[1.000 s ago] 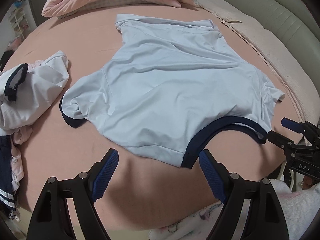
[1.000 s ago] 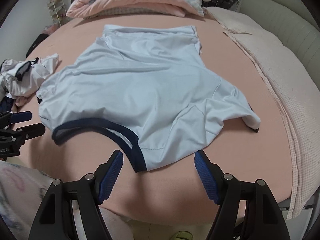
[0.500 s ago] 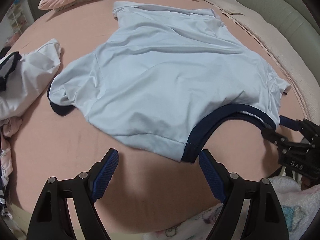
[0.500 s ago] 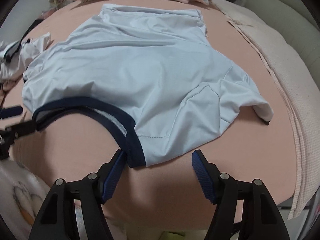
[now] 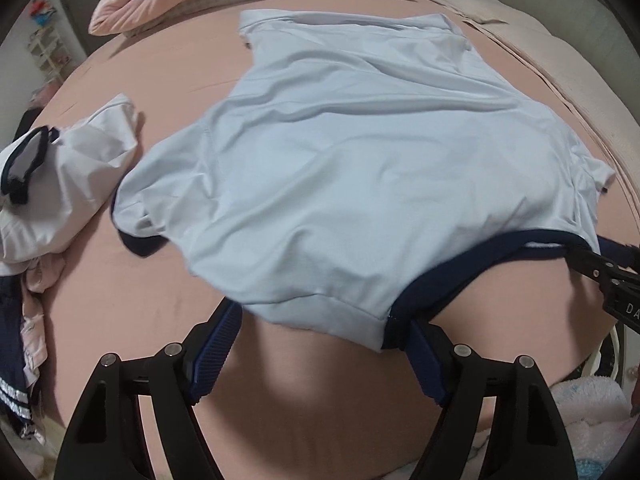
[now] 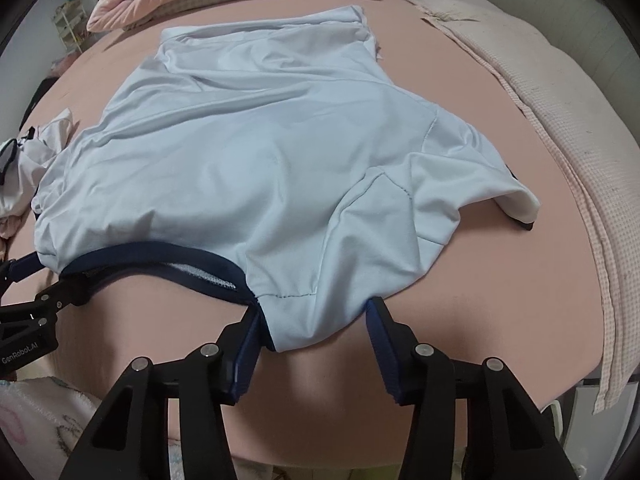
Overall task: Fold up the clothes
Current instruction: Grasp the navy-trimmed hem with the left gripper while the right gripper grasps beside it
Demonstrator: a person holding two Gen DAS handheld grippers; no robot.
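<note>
Pink bedding (image 5: pixel 168 92) is carrying a pale blue shirt (image 5: pixel 360 168), lying just ahead of both tongs. Left tongs (image 5: pixel 320 344) are closing, wide, around its near shoulder edge by the navy collar (image 5: pixel 452 280). Right tongs (image 6: pixel 316 336) are closing around the other shoulder. Left view alone is showing a white garment pile (image 5: pixel 68 184); right view alone is showing a checked blanket (image 6: pixel 568 152).
</note>
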